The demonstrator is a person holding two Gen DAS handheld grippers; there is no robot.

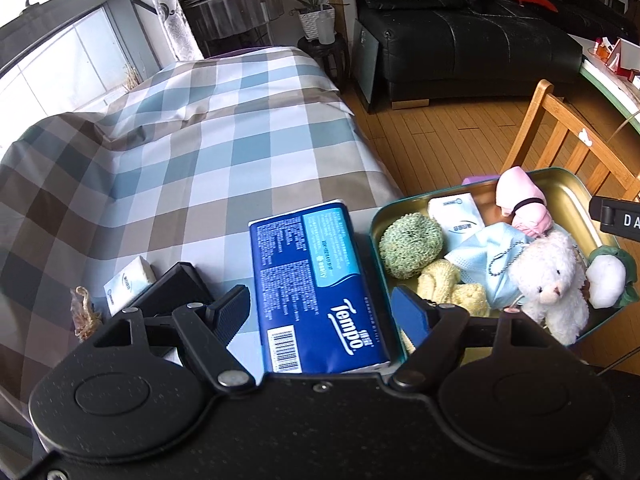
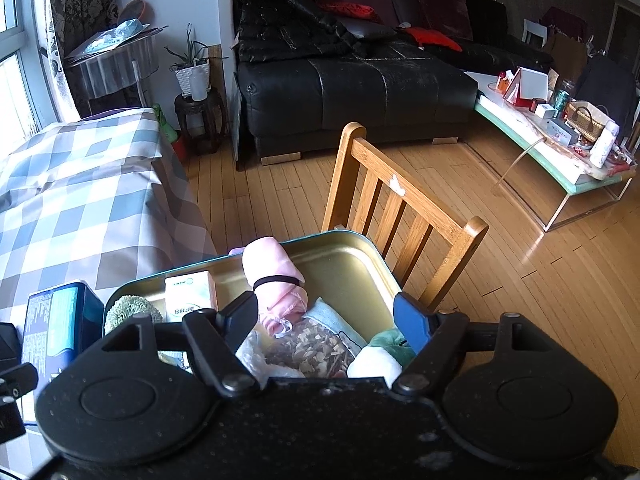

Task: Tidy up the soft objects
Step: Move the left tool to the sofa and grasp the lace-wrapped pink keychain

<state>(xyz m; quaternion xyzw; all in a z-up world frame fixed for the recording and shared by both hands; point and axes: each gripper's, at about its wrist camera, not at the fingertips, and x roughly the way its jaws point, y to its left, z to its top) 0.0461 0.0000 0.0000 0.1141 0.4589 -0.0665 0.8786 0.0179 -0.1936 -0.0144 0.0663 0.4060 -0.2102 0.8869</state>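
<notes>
Tin tray (image 1: 568, 184) at the checked surface's (image 1: 200, 140) edge, holding a white plush lamb (image 1: 548, 284), blue face mask (image 1: 476, 252), green scrubber (image 1: 410, 245) and rolled pink cloth (image 2: 272, 276). Tempo tissue pack (image 1: 316, 280) lies between the left tongs (image 1: 320, 308), jaws apart. Right tongs (image 2: 326, 316) stand apart over the tray, gripping nothing.

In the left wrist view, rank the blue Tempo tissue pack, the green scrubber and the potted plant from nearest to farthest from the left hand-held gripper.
1. Blue Tempo tissue pack: between the fingers of the left hand-held gripper.
2. Green scrubber: just right, inside the tin.
3. Potted plant: far back, on a stand.
</notes>
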